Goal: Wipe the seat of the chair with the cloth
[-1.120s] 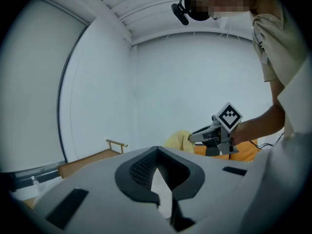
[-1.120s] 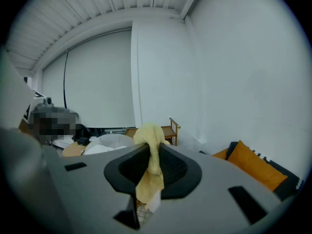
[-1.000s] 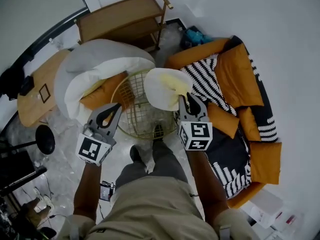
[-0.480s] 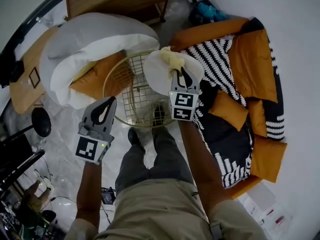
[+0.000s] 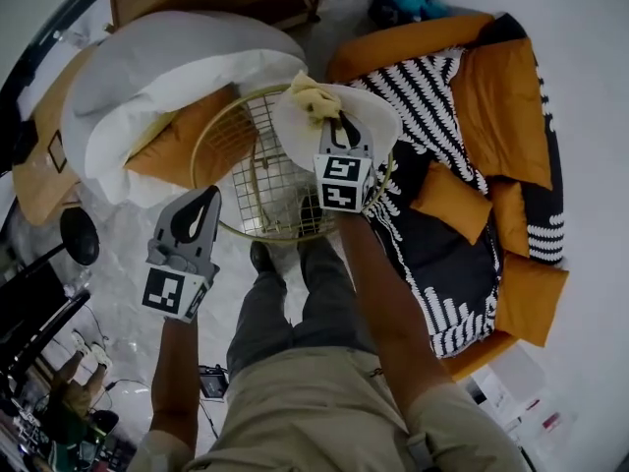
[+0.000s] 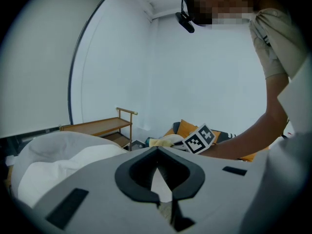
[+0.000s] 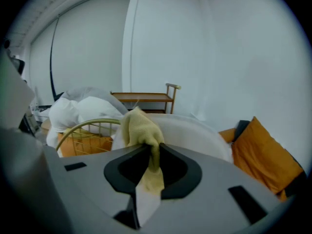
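**Clerk:** Item one. What did the right gripper [image 5: 339, 131] carry?

**Onlooker:** One yellow cloth [image 7: 142, 126], nipped between jaws drawn close on it. A bunch of it stood up past the tips, and a strip hung back through the opening.

**Clerk:** And where was it?

**Onlooker:** Over the white seat [image 5: 371, 116] of the chair, at its far left edge. I could not tell whether the cloth pressed on the seat or only hung above it.

**Clerk:** Item two, the left gripper [image 6: 157, 152].

**Onlooker:** Jaws brought together, tips meeting, nothing between them. It was held low on the person's left, well apart from the seat and near the rim of the gold wire basket [image 5: 246, 170].

**Clerk:** How did the seat and the basket lie?

**Onlooker:** The seat lay against the basket's right rim, overlapping it as seen from above.

**Clerk:** Surroundings?

**Onlooker:**
- One grey and white beanbag [image 5: 167, 72], left of the basket.
- Orange cushions [image 5: 503, 96] and a black-and-white striped throw [image 5: 418, 91], to the right.
- One wooden shelf trolley [image 6: 100, 126], by the far wall.
- One black stool [image 5: 79, 236], on the marble floor [image 5: 123, 254].
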Available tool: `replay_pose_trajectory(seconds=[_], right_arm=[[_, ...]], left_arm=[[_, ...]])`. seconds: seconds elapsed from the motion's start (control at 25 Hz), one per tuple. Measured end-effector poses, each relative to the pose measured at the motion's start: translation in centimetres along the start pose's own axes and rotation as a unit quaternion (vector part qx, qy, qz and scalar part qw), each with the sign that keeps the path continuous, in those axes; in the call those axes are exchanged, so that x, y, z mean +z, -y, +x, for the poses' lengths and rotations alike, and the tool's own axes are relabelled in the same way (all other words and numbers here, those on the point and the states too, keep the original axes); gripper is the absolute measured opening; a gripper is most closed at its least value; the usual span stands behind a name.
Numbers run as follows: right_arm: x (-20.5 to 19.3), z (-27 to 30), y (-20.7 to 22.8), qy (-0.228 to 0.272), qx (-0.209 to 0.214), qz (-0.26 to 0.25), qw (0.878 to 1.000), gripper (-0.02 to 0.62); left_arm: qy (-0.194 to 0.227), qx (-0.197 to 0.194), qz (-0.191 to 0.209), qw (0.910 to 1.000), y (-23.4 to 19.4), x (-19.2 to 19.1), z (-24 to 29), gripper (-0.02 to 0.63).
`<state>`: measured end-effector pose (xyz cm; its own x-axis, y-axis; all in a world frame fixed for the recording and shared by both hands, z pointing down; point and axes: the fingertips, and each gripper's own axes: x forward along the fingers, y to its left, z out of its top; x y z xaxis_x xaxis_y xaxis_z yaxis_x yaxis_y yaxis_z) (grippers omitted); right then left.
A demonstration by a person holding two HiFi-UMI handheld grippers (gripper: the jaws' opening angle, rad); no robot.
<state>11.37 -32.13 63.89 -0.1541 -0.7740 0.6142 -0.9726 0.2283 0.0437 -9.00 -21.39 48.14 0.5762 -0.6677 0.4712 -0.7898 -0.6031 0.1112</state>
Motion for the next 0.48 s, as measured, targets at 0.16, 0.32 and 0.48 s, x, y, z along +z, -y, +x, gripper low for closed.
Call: replay_pose_trajectory(seconds=[0.16, 0.32, 0.48], right_arm=[[-2.7, -3.5, 10.0, -0.014, -0.099, 0.039, 0.994, 0.069], [-4.7, -6.4, 15.4, -0.022, -0.146, 0.041, 0.988, 0.069], [-5.0, -6.4, 14.7, -0.023, -0.137, 0.036, 0.990, 0.069]], left_arm=[[0.039, -0.009, -0.001, 0.9992, 0.7, 2.0, 1.4, 0.015], [0.041, -0.024, -0.001, 0.9989, 1.7, 2.2, 2.3, 0.015], [0.038, -0.031, 0.000, 0.9988, 2.2, 2.0, 2.4, 0.015]])
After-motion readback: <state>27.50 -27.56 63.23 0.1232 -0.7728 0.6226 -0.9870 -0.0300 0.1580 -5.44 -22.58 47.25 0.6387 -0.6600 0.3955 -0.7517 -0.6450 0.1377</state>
